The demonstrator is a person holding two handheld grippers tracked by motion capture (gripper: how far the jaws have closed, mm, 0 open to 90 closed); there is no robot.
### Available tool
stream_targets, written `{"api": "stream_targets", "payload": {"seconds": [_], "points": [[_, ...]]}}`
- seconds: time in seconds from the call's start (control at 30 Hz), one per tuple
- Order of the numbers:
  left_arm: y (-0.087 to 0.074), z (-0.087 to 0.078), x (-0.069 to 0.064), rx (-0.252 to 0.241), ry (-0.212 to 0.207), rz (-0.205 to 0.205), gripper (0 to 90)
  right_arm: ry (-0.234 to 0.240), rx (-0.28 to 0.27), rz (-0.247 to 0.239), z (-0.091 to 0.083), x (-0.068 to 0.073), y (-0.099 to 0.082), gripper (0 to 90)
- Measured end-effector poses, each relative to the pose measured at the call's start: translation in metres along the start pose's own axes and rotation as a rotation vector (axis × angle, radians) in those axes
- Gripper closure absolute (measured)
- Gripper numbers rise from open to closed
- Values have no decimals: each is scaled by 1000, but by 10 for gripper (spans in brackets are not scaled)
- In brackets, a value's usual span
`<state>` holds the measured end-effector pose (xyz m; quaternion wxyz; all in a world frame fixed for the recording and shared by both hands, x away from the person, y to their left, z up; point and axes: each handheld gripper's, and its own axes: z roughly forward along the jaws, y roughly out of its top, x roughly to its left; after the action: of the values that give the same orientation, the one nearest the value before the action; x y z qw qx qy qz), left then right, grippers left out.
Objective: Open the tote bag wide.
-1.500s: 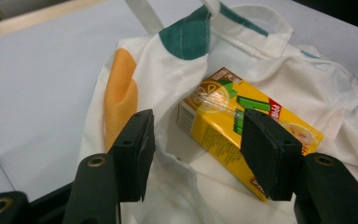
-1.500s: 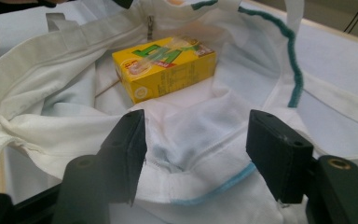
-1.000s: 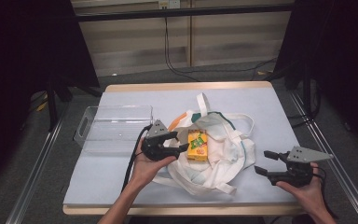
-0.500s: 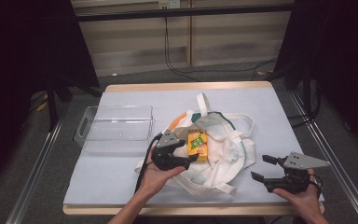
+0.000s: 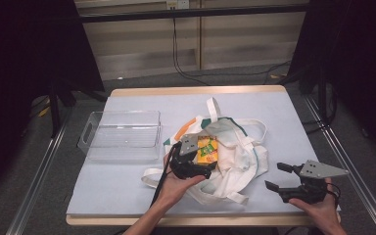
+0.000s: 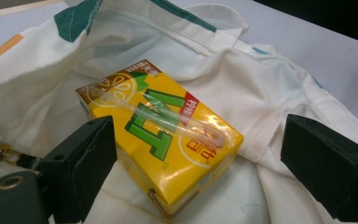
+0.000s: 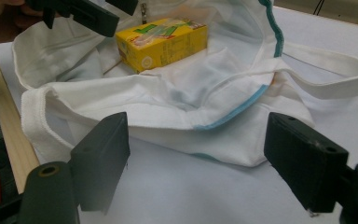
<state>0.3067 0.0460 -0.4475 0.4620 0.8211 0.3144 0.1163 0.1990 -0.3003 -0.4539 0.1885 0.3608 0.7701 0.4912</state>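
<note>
A yellow drink carton [image 5: 207, 149] with a wrapped straw lies flat on a white tote bag [image 5: 235, 152] at the table's middle. My left gripper [image 5: 201, 164] is at the carton's near left. Its jaws have just been opening. In the left gripper view the carton [image 6: 168, 135] lies between the spread jaws of my left gripper [image 6: 203, 140], close beside one pad and far from the other. My right gripper [image 5: 275, 176] rests at the front right, open, its jaws having just widened too. It [image 7: 200, 140] faces the bag [image 7: 177, 102] with nothing between its jaws.
A clear plastic tray [image 5: 122, 134] stands on the left of the pale table [image 5: 127, 181]. The bag's handles [image 5: 257, 129] spread toward the back and right. The right gripper view has the carton [image 7: 163, 42] and the left gripper [image 7: 88, 14] beyond the bag's rim.
My left hand has moved right and nearer, down onto the bag beside the carton, and its jaws stand wider. The carton has stayed in place. The right hand has barely shifted.
</note>
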Motion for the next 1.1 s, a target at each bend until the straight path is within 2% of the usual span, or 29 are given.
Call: {"api": "stream_targets", "payload": {"seconds": [0.07,0.13,0.17,0.2,0.23,0.33,0.37,0.5,0.57,0.8,0.83,0.9,0.93,1.1], "points": [[1,2,0,2,7,-33,85,4,5,-4,1,1,0,222],[2,5,0,9,31,-26,78,6,6,-5,2,1,1,222],[2,8,-1,14,52,-37,73,9,10,-5,3,1,1,222],[1,12,-1,28,48,-47,59,9,9,-10,4,1,1,222],[0,14,-2,37,72,-42,48,12,15,-8,5,1,1,222],[-1,19,-8,25,94,-18,30,19,19,-13,6,1,1,225],[-1,19,-9,36,103,-8,33,19,18,-14,6,1,1,225],[-3,25,-10,59,98,2,36,23,18,-10,5,0,0,226],[-5,28,-11,83,114,16,46,26,20,-11,5,1,0,227],[-9,32,-13,72,147,7,76,31,27,-7,6,0,1,230],[-9,31,-12,81,146,19,70,32,27,-8,6,0,1,230],[-10,33,-13,82,153,8,67,32,28,-8,6,0,1,233],[-10,33,-12,109,151,30,48,31,31,-10,7,1,0,234],[-11,37,-13,100,165,-1,69,33,31,-10,8,0,1,237]]}}
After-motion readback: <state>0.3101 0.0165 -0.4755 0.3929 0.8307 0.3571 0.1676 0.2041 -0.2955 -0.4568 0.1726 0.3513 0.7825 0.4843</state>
